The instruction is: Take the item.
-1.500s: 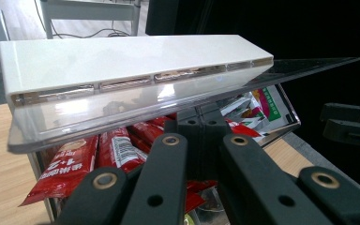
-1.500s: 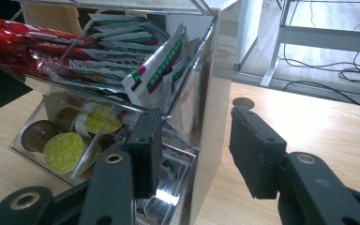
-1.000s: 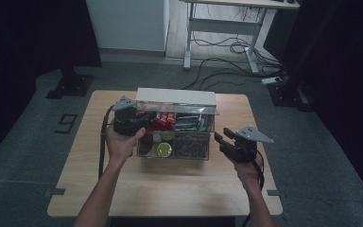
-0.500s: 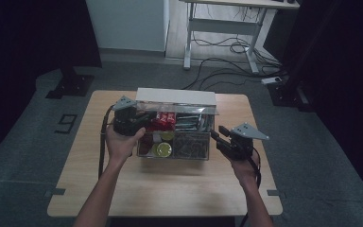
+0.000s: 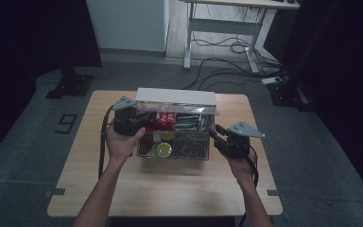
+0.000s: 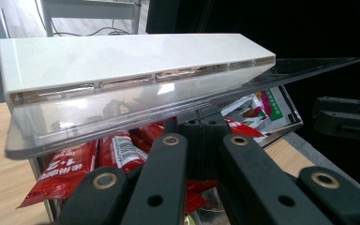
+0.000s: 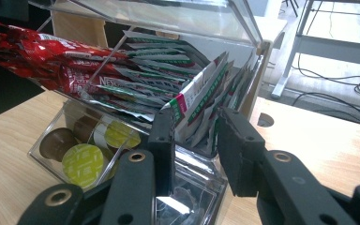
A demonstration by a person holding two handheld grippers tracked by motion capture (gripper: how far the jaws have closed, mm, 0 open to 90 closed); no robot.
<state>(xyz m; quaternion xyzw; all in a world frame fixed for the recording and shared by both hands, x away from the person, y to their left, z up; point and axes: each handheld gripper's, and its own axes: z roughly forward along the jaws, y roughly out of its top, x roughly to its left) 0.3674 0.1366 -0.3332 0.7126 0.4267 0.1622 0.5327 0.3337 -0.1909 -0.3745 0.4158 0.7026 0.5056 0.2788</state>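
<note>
My right gripper (image 5: pixel 217 131) has slid in to the clear organizer box's (image 5: pixel 177 150) right end, jaws narrowing around green-white sachets (image 7: pixel 201 101), not yet pinching. My left gripper (image 5: pixel 144 128) stays clamped on the lid's (image 6: pixel 136 70) front edge; the box sits mid-table.

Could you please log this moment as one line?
left gripper: shut on lid, lid raised | right gripper: jaws just closing around sachets, not yet gripping
</note>
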